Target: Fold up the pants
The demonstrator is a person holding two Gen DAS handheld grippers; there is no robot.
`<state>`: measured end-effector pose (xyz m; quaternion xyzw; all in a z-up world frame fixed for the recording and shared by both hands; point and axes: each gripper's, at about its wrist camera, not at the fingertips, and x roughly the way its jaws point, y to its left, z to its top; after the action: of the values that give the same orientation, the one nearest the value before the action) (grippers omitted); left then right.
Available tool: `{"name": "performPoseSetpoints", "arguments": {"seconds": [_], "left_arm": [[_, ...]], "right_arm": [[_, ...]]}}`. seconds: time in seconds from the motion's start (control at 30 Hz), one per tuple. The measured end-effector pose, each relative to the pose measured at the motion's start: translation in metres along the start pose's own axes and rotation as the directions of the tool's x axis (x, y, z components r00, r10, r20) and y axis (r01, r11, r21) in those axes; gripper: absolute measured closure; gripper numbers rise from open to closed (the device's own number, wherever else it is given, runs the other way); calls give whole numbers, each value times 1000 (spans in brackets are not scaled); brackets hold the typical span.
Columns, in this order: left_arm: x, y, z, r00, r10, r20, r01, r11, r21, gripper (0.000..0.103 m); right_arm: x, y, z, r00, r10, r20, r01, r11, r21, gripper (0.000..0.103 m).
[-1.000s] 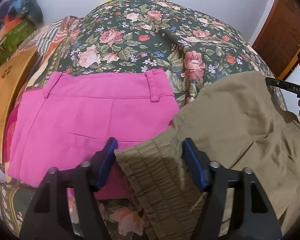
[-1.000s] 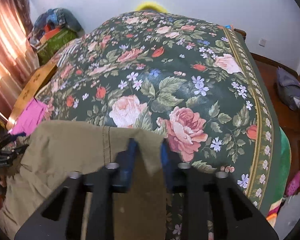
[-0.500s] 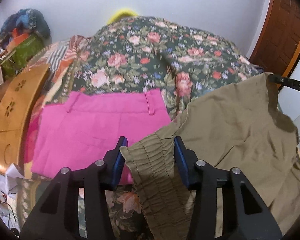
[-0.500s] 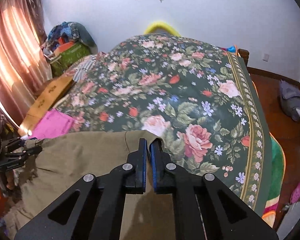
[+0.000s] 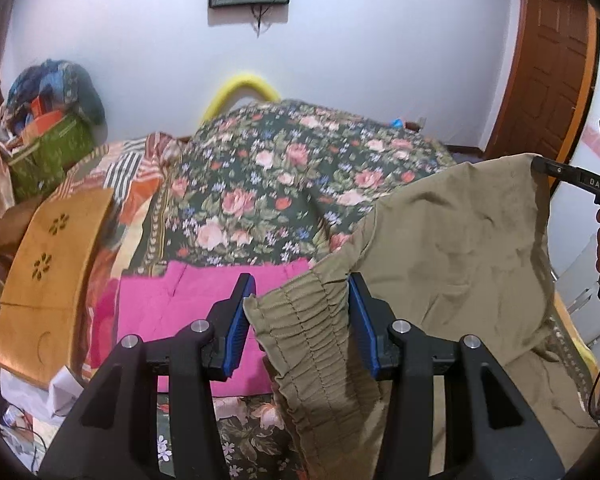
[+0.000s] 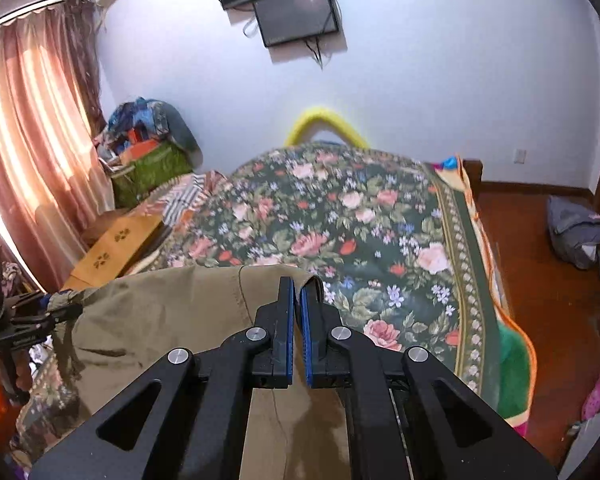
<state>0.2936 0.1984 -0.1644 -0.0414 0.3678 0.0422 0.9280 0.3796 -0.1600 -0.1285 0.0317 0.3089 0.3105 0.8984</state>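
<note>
The olive-khaki pants (image 5: 452,264) hang stretched in the air between my two grippers, above the near edge of the bed. My left gripper (image 5: 302,316) has its blue pads around the gathered elastic waistband (image 5: 308,320), squeezing it into a bunch. My right gripper (image 6: 297,304) is shut on the upper edge of the pants (image 6: 172,312), with the cloth draping down below it. The right gripper also shows at the right edge of the left wrist view (image 5: 560,172), holding the far corner.
Folded pink pants (image 5: 180,312) lie on the floral bedspread (image 5: 284,176) at its near left. A wooden board (image 5: 52,264) lies left of them. A clothes pile and green box (image 6: 148,156) stand by the curtain. A grey bag (image 6: 576,228) lies on the floor.
Both grippers have risen, lifting the khaki pants off the bed. The right gripper closed fully on the cloth. The left jaws narrowed around the waistband.
</note>
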Motion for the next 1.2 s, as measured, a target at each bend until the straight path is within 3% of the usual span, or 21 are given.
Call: {"name": "performPoseSetpoints", "arguments": {"seconds": [0.27,0.57,0.83,1.2], "left_arm": [[-39,-7,-12,999,-32,12,32,999,4,57],[-90,-13,-50,997,-71,11,71,997,23,56],[-118,-28,-93,997,-82,-8,83,994,71,56],[-132,-30,-160,990,-124,-74,127,991,39,56]], "right_arm": [[-61,15,-11,999,24,43,-24,1000,-4,100],[-131,45,-48,998,38,57,-37,999,-18,100],[-161,56,-86,999,38,20,-38,999,8,100],[-188,59,-164,996,29,-83,-21,996,88,99]]}}
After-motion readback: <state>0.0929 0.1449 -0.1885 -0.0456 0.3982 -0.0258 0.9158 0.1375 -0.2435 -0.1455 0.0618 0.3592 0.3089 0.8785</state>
